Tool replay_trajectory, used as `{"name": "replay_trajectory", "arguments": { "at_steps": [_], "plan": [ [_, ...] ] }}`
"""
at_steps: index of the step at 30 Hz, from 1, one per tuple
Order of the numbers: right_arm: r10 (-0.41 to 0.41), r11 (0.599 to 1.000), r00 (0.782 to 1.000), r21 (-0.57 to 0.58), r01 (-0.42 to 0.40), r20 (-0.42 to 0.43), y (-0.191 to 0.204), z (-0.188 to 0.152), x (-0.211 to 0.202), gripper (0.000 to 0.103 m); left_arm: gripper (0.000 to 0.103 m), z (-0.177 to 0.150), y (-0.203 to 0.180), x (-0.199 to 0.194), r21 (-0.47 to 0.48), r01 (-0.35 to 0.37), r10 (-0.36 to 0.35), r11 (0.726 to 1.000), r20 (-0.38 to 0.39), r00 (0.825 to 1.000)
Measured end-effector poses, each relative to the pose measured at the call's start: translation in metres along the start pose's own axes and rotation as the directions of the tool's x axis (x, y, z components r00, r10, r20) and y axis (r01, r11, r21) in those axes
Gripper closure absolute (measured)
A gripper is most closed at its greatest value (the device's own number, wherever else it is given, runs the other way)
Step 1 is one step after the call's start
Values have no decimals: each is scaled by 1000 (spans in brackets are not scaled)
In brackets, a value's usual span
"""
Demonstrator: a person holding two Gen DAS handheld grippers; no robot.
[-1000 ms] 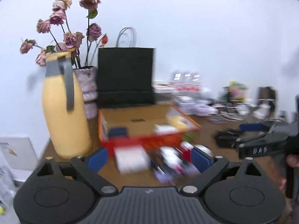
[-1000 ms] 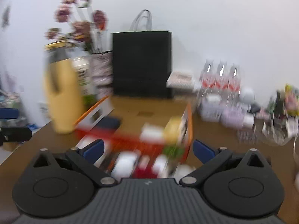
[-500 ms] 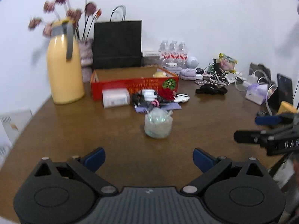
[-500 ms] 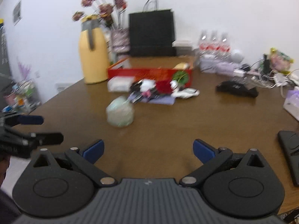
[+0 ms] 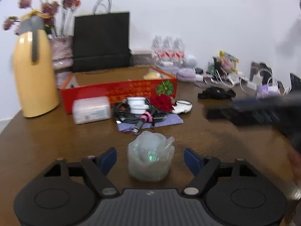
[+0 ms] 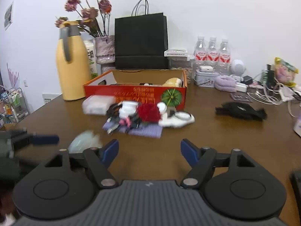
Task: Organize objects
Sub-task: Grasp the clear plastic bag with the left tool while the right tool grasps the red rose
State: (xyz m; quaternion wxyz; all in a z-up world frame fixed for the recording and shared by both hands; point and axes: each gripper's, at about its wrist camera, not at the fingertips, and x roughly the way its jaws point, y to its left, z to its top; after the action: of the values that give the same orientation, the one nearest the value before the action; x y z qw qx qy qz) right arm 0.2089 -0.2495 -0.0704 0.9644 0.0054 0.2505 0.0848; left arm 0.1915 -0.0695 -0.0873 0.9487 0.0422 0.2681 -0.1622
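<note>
That crinkly clear plastic bundle (image 5: 150, 160) sits on the table (image 5: 56, 141) between the left gripper (image 5: 150, 159)'s closing, not-yet-touching pads, looks super light and squishy, so I'd pinch its fat middle gently; right gripper (image 6: 149, 151) is closing on nothing.

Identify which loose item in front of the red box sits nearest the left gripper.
The clear crumpled plastic bundle: it sits alone between the closing, not yet touching left gripper, while the rest cluster against the red box.
</note>
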Motion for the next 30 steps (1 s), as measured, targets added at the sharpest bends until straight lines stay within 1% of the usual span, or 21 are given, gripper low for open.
{"name": "replay_trajectory", "arguments": {
  "at_steps": [1, 2, 4, 6, 7, 8, 9, 10, 11, 12, 14, 17, 19, 21, 24, 26, 29, 30],
  "plan": [
    [14, 1000, 1000, -1, -14, 7, -2, 8, 16, 28, 46, 2, 0, 8, 11, 5, -4, 1000, -13, 1000],
    [29, 1000, 1000, 4, -29, 9, -4, 17, 32, 28, 50, 3, 0, 14, 16, 5, -5, 1000, -24, 1000],
    [59, 998, 998, 17, -59, -5, -8, 31, 69, 31, 52, 3, 5, 22, -4, 6, -6, 1000, -48, 999],
    [75, 997, 997, 37, -74, -31, -13, 41, 106, 35, 54, 3, 14, 24, -53, -1, -2, 999, -55, 999],
    [68, 997, 997, 49, -66, -46, -15, 43, 122, 40, 57, 4, 18, 23, -72, -6, 2, 997, -55, 998],
    [54, 997, 996, 54, -51, -64, -16, 46, 138, 53, 60, 4, 21, 22, -86, -11, 6, 996, -53, 999],
    [57, 996, 995, 68, -51, -84, -17, 47, 151, 60, 62, 5, 24, 20, -96, -16, 11, 995, -49, 999],
    [75, 993, 993, 94, -67, -90, -19, 46, 157, 64, 62, 5, 26, 17, -100, -20, 16, 995, -45, 999],
    [70, 993, 994, 103, -62, -81, -18, 46, 153, 70, 63, 6, 27, 13, -100, -27, 23, 995, -44, 999],
    [63, 995, 995, 85, -57, -71, -14, 46, 144, 74, 63, 6, 28, 11, -98, -36, 30, 995, -56, 998],
    [71, 995, 997, 78, -69, -29, -10, 41, 117, 74, 63, 5, 29, 5, -97, -50, 41, 994, -92, 995],
    [124, 988, 992, 91, -124, 3, -4, 22, 66, 74, 63, -1, 25, -14, -77, -51, 45, 996, -86, 995],
    [142, 987, 990, 82, -141, -6, 4, 4, 37, 73, 62, -7, 23, -26, -78, -48, 42, 996, -81, 996],
    [157, 987, 987, 38, -155, -38, 17, -19, 14, 73, 61, -13, 22, -36, -92, -54, 45, 994, -99, 994],
    [139, 990, 987, 6, -139, -81, 32, -45, -9, 73, 60, -21, 17, -50, -72, -66, 58, 995, -106, 993],
    [138, 990, 987, -23, -140, -84, 43, -56, -23, 73, 60, -27, 13, -61, -60, -71, 65, 996, -97, 993],
    [155, 987, 984, -33, -158, -84, 53, -63, -38, 73, 61, -36, 12, -74, -75, -78, 70, 994, -100, 992],
    [156, 987, 984, -36, -159, -81, 56, -63, -41, 73, 62, -39, 12, -77, -78, -81, 73, 994, -101, 992]
  ]
}}
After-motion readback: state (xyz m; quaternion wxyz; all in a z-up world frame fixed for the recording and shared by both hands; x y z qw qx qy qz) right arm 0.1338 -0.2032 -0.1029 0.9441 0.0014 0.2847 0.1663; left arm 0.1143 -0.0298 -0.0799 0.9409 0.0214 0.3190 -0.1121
